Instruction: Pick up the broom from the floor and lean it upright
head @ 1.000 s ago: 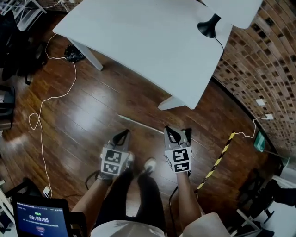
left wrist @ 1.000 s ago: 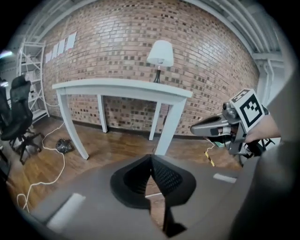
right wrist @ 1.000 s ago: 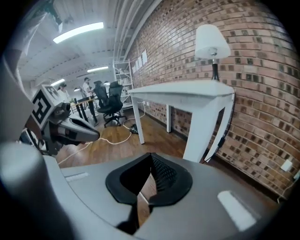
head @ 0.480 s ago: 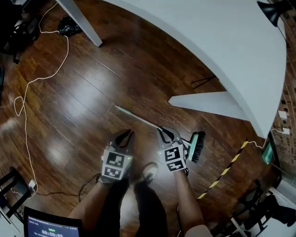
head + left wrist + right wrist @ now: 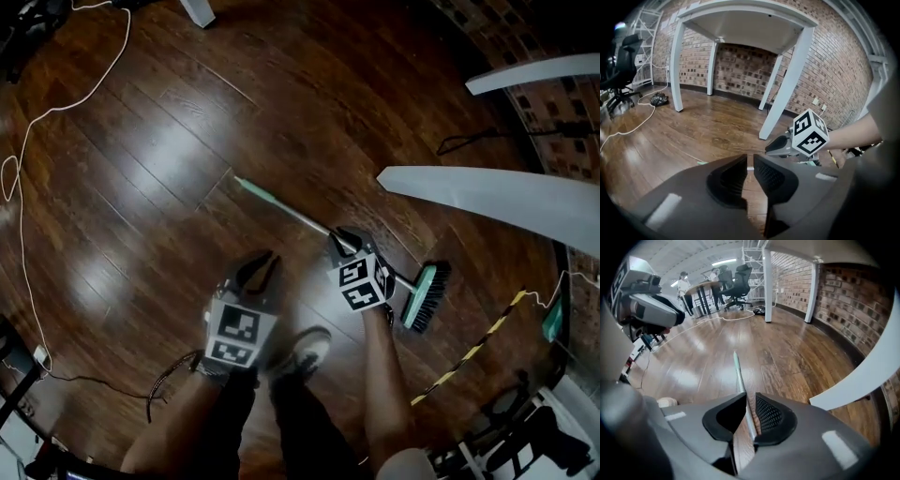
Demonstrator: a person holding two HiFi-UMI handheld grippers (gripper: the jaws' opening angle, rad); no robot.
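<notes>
The broom lies flat on the floor, stick running up-left from its brush; your right gripper straddles the stick, jaws just opening, not pinching; your left gripper, slightly parted, empty, hangs beside it
</notes>
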